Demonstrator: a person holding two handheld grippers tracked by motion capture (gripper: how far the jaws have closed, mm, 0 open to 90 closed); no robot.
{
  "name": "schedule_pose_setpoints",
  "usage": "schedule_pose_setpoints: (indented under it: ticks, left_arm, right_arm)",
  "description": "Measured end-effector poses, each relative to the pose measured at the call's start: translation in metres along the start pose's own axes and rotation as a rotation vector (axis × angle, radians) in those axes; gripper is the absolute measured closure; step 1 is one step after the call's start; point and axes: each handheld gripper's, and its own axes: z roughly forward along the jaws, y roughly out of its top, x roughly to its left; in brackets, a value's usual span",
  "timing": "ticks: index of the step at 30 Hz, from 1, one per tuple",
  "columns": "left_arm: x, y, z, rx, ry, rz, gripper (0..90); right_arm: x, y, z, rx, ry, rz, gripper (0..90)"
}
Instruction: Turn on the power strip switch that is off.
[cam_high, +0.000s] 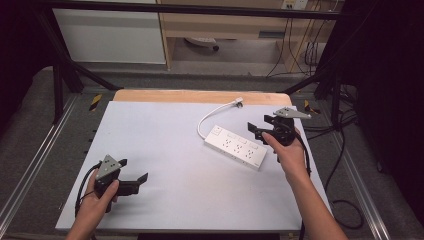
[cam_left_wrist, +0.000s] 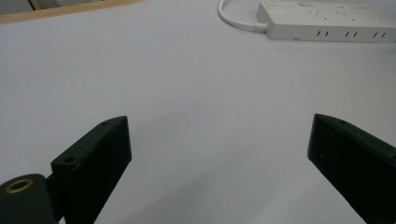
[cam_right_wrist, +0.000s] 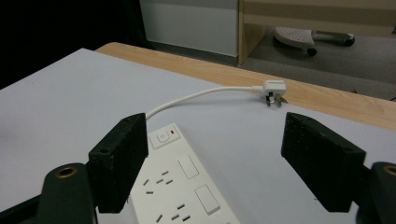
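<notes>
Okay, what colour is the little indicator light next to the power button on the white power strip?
Red indicator light, clearest in the right gripper view.

one power strip (cam_high: 235, 146), one plug (cam_high: 238, 102), two claws

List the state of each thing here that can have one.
Left tongs: open, holding nothing, near the table's front left.
Right tongs: open, holding nothing, beside the power strip.
Power strip: lying flat on the white sheet, sockets unoccupied.
Plug: unplugged, lying at the wooden table edge.
</notes>
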Motion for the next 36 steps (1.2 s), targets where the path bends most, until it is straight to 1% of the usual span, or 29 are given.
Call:
schedule_pose_setpoints:
  ticks: [2, 4, 9, 12, 15, 18, 25, 28, 30, 34, 35, 36]
  left_arm:
    - [0.000, 0.000, 0.000, 0.002, -0.001, 0.003, 6.3]
    - [0.000, 0.000, 0.000, 0.002, -0.001, 0.004, 6.3]
    - [0.000, 0.000, 0.000, -0.001, -0.001, 0.000, 6.3]
    - [0.000, -0.001, 0.000, 0.003, 0.000, 0.000, 6.3]
    - [0.000, 0.000, -0.001, 0.003, 0.001, 0.000, 6.3]
    - [0.000, -0.001, -0.001, 0.004, 0.001, -0.003, 6.3]
    - [0.000, -0.001, -0.001, 0.005, -0.001, 0.001, 6.3]
    - [-0.001, -0.001, -0.001, 0.003, -0.001, -0.001, 6.3]
    - [-0.001, -0.001, -0.001, 0.004, 0.000, -0.001, 6.3]
    - [0.000, -0.001, 0.000, 0.006, 0.001, 0.000, 6.3]
    - [0.000, -0.001, 0.000, 0.006, 0.001, 0.000, 6.3]
    - [-0.001, -0.001, 0.000, 0.007, 0.000, 0.002, 6.3]
  right_arm:
    - [0.000, 0.001, 0.003, -0.002, 0.000, -0.003, 28.3]
    - [0.001, 0.002, 0.005, 0.000, 0.002, -0.004, 28.5]
    - [0.004, 0.003, 0.017, 0.003, 0.010, 0.010, 29.1]
    - [0.007, 0.003, 0.023, 0.008, 0.012, 0.010, 30.0]
    - [0.009, 0.004, 0.028, 0.010, 0.019, 0.009, 34.1]
    - [0.012, 0.005, 0.033, 0.011, 0.017, -0.002, 39.9]
    - [0.014, 0.007, 0.041, -0.003, -0.015, -0.023, 58.1]
    - [0.014, 0.006, 0.045, -0.001, -0.028, -0.031, 63.9]
    - [0.014, 0.005, 0.047, -0.009, -0.036, -0.036, 67.8]
    - [0.014, 0.004, 0.050, -0.015, -0.041, -0.049, 75.8]
    - [0.014, 0.004, 0.050, -0.015, -0.041, -0.049, 75.8]
    - [0.015, 0.003, 0.052, -0.012, -0.057, -0.072, 80.3]
